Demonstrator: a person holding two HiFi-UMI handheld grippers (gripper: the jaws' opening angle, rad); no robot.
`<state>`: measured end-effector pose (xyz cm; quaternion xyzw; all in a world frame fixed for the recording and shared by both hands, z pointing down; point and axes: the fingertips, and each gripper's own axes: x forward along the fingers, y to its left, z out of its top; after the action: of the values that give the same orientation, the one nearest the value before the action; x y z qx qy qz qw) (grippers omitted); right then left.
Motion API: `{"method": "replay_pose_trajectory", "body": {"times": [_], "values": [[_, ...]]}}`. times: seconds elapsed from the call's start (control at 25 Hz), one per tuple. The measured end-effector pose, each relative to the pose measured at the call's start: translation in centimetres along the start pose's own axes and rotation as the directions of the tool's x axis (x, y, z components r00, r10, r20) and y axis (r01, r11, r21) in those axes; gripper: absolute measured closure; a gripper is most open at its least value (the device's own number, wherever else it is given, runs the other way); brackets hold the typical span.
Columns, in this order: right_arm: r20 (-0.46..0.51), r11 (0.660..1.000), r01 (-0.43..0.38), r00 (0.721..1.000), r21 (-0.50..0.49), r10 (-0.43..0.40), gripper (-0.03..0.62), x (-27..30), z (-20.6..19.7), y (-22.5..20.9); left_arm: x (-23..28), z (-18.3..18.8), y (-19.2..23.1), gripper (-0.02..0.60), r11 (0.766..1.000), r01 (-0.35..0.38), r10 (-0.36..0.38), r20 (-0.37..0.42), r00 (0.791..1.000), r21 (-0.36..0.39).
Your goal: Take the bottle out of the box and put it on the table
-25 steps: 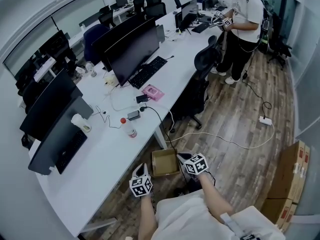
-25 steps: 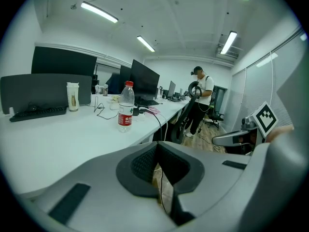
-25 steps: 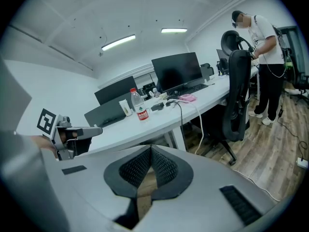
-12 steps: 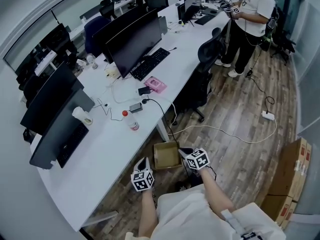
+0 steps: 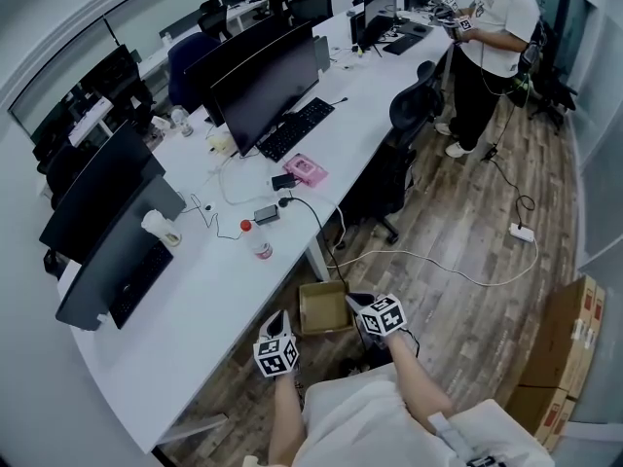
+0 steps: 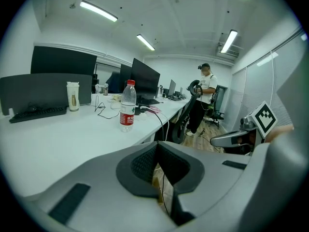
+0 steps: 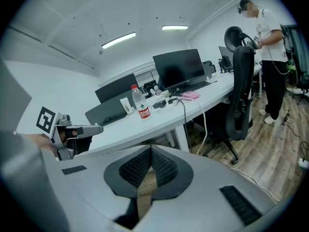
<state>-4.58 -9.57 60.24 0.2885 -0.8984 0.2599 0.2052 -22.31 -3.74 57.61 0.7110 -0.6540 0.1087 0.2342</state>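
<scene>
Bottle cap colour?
Red. The bottle cap shows best in the left gripper view.

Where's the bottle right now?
In the head view the red-capped bottle stands upright on the white desk, left of centre, beyond the open cardboard box on the floor.

We hold the left gripper (image 5: 278,323) and the right gripper (image 5: 357,303) low over the wooden floor, one on either side of the open cardboard box (image 5: 320,310). The red-capped bottle (image 5: 258,242) stands upright on the white table (image 5: 209,305), farther left, apart from both.
</scene>
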Motion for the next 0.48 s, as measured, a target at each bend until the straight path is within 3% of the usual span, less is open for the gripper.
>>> {"method": "replay_pose_trajectory", "body": {"times": [0.48], "values": [[-0.011, 1.0, -0.009, 1.0, -0.023, 0.008, 0.554, 0.68, 0.17, 0.05, 0.57, 0.36, 0.2, 0.566, 1.0, -0.001, 0.001, 0.002, 1.0, 0.0]]}}
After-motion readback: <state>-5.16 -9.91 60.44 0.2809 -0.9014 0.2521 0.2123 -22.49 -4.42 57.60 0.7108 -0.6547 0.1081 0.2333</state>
